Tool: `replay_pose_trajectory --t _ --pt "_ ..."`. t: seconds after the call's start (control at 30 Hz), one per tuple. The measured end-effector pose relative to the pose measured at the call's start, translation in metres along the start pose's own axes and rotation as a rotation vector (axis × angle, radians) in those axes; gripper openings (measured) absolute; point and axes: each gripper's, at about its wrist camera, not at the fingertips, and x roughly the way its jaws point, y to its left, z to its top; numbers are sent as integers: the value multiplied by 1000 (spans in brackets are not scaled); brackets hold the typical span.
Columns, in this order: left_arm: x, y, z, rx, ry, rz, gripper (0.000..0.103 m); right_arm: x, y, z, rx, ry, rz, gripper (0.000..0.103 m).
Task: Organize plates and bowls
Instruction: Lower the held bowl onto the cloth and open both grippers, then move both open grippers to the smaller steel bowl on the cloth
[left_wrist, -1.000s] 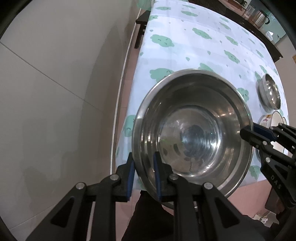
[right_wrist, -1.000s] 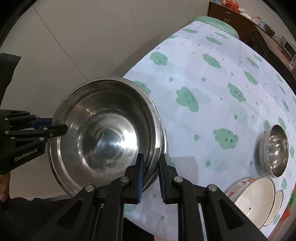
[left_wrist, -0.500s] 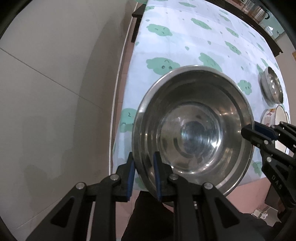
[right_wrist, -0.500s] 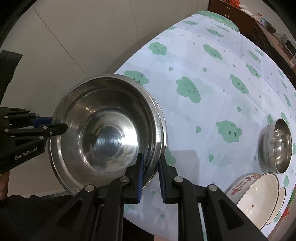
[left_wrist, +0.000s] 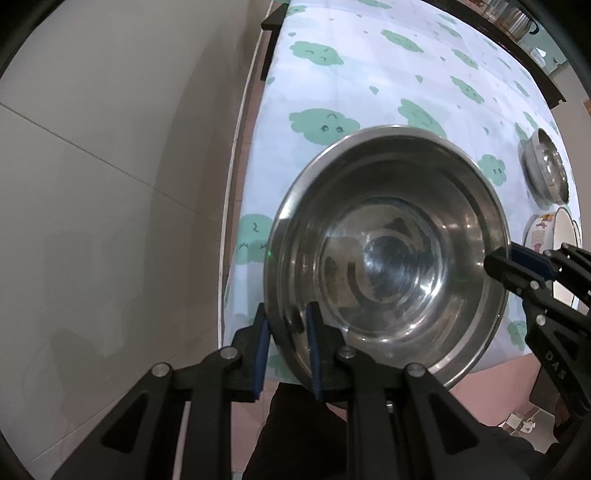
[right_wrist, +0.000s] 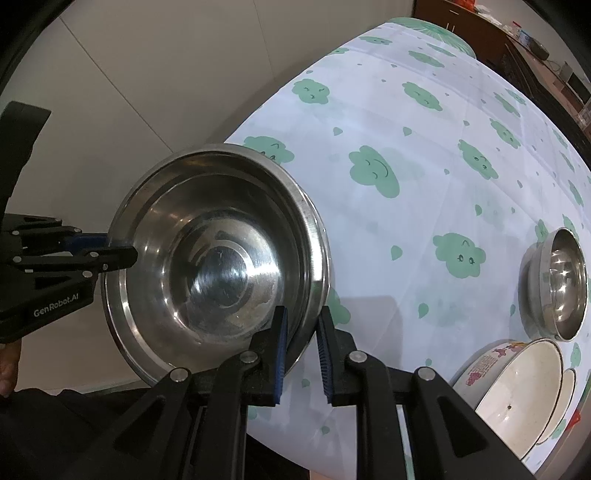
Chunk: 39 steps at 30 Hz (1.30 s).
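**Steel bowl gripped on both rims above the table edge**

The left gripper (left_wrist: 286, 345) and right gripper (right_wrist: 300, 350) each pinch opposite rims of the large round stainless-steel bowl (left_wrist: 388, 254), jaws narrowed onto the metal, holding it over the near edge of the white tablecloth with green clouds (right_wrist: 424, 192). Whether a second bowl nests beneath is unclear. Farther right sit a small steel bowl (right_wrist: 557, 284) and white ceramic bowls (right_wrist: 517, 387), partly cropped.
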Motion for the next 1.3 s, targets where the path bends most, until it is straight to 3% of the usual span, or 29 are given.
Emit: replay_pose_trajectory --t 0.1,0.17,0.33,0.63,0.7,0.77,1.03,1.3 --pt "-1 1 0 -4 -6 -8 17 1 2 0 -5 -1 -4 21" --pt "-3 -1 -1 3 -12 -3 17 1 2 0 -3 2 18 38" --pt "-6 -1 -4 -6 -21 -8 18 2 6 -1 -6 -3 18 45" --pt "-23 -9 -6 21 -68 17 24 -8 5 -4 10 -43 19 45" --pt "-27 -12 -5 25 -84 28 37 -11 3 -5 21 -53 15 45" --pt "-31 -15 -4 30 -98 32 43 -16 1 -7 33 -69 14 45" --pt "-34 -40 0 80 -115 11 47 -29 -18 -28 109 -93 -1 45" --pt "-37 -89 5 172 -113 -31 50 -43 -46 -61 207 -105 -25 45"
